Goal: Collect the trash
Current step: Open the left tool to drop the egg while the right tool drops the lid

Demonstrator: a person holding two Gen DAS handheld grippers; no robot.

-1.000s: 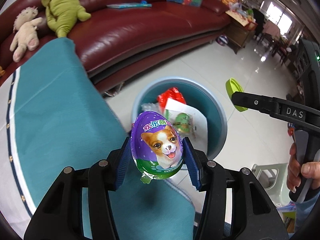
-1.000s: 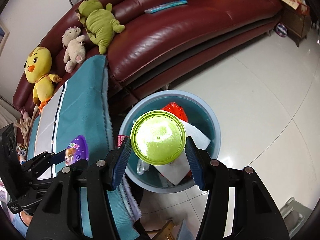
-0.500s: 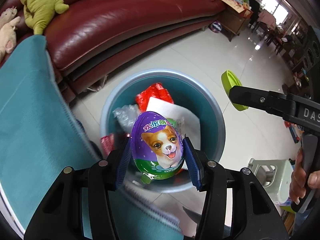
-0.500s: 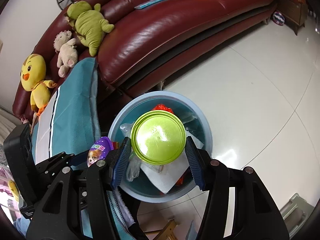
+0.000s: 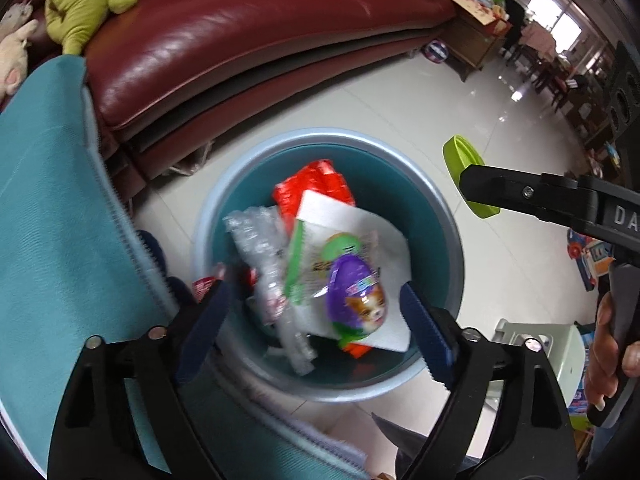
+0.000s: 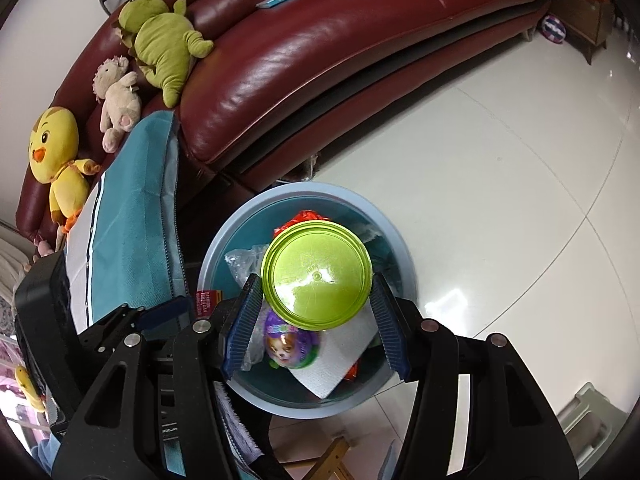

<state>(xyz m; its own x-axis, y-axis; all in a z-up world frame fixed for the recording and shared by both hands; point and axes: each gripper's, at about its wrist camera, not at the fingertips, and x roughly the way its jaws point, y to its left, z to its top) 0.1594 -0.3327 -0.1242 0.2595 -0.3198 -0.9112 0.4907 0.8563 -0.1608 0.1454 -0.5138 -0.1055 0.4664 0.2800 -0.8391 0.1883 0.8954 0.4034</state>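
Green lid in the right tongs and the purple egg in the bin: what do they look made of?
Green lid: looks like glossy moulded plastic, with glare spots and a centre nub. Purple egg: printed shiny wrap, probably foil or film, crimped at its lower end; what's under it can't be seen.

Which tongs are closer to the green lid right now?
Right. The right tongs are shut on the green lid, holding it over the bin. The left tongs are opening, empty, over the bin's other side, apart from it.
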